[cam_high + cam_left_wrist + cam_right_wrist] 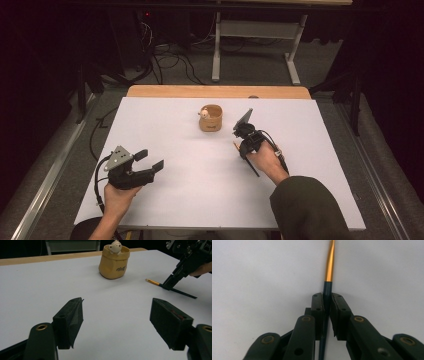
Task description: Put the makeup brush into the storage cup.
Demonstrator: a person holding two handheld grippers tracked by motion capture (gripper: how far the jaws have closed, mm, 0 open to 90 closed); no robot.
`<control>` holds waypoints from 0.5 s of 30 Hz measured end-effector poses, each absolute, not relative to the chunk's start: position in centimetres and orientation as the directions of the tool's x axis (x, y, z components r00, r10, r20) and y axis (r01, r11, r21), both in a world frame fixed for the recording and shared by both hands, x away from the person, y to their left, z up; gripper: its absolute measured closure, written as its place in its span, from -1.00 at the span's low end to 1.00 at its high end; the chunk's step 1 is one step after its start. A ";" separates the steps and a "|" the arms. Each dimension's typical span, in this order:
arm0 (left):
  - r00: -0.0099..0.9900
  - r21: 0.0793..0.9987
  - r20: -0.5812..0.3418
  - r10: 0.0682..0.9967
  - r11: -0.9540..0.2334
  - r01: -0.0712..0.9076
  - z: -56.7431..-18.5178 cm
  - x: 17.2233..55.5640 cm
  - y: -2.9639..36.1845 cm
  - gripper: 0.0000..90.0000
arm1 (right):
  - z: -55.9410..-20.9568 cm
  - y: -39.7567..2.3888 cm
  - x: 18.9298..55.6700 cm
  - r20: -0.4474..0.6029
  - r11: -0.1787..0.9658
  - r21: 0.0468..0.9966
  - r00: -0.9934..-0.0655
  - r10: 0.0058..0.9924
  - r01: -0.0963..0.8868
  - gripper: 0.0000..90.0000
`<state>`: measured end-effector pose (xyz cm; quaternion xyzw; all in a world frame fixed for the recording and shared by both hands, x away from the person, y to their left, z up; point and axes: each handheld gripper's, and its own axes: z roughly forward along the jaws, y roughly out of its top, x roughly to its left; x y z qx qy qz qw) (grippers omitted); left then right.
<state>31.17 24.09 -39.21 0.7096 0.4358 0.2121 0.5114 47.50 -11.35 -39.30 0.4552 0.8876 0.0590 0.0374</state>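
Left gripper (150,161): being held low over the white table (190,165) at its near left, jaws standing wide with nothing between them. Cup (211,118): tan, being kept upright at the far centre, a small pale figure (204,114) sitting at its rim. Brush (329,275): dark handle, gold ferrule, being pinched across the handle by the right gripper (326,300), jaws closed narrow on it, just right of the cup, tip pointing away on the table

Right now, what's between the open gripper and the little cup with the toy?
Nothing: the left gripper faces bare white table up to the cup, seen in its own view.
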 end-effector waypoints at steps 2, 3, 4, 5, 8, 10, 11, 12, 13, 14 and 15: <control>0.530 0.911 -0.145 0.835 -0.097 0.402 -39.2 31.1 24.1 -0.39 | -39.3 -11.4 47.5 -0.008 0.578 0.140 -0.583 0.812 0.804 0.87; 0.530 0.911 -0.145 0.835 -0.097 0.402 -39.2 31.1 24.1 -0.39 | -39.3 -11.4 47.5 -0.008 0.578 0.140 -0.583 0.812 0.804 0.87; 0.531 0.910 -0.144 0.835 -0.099 0.403 -39.2 31.1 24.1 -0.39 | -39.3 -11.3 47.4 -0.006 0.573 0.138 -0.578 0.816 0.807 0.87; 0.530 0.910 -0.146 0.835 -0.097 0.403 -39.2 31.2 24.1 -0.39 | -39.3 -11.3 47.4 -0.005 0.571 0.137 -0.576 0.817 0.809 0.87; 0.531 0.910 -0.145 0.835 -0.098 0.402 -39.2 31.2 24.0 -0.39 | -39.3 -11.5 47.4 -0.003 0.584 0.147 -0.590 0.807 0.798 0.87; 0.531 0.910 -0.145 0.835 -0.098 0.403 -39.2 31.2 24.0 -0.39 | -39.3 -11.5 47.4 -0.002 0.585 0.149 -0.592 0.806 0.797 0.87; 0.531 0.910 -0.144 0.835 -0.099 0.404 -39.3 31.2 24.0 -0.39 | -39.3 -11.6 47.4 0.002 0.583 0.153 -0.590 0.807 0.798 0.88; 0.531 0.910 -0.144 0.835 -0.099 0.403 -39.3 31.2 24.0 -0.39 | -39.3 -11.6 47.4 0.001 0.588 0.156 -0.595 0.804 0.794 0.88; 0.531 0.910 -0.144 0.835 -0.099 0.403 -39.3 31.2 24.0 -0.39 | -39.3 -11.6 47.4 0.001 0.588 0.156 -0.595 0.804 0.794 0.88; 0.531 0.910 -0.144 0.835 -0.100 0.403 -39.3 31.2 24.0 -0.39 | -39.3 -11.6 47.3 0.001 0.586 0.157 -0.594 0.804 0.795 0.88; 0.530 0.910 -0.143 0.836 -0.100 0.403 -39.3 31.2 24.0 -0.39 | -39.3 -11.6 47.3 0.002 0.587 0.157 -0.595 0.804 0.794 0.88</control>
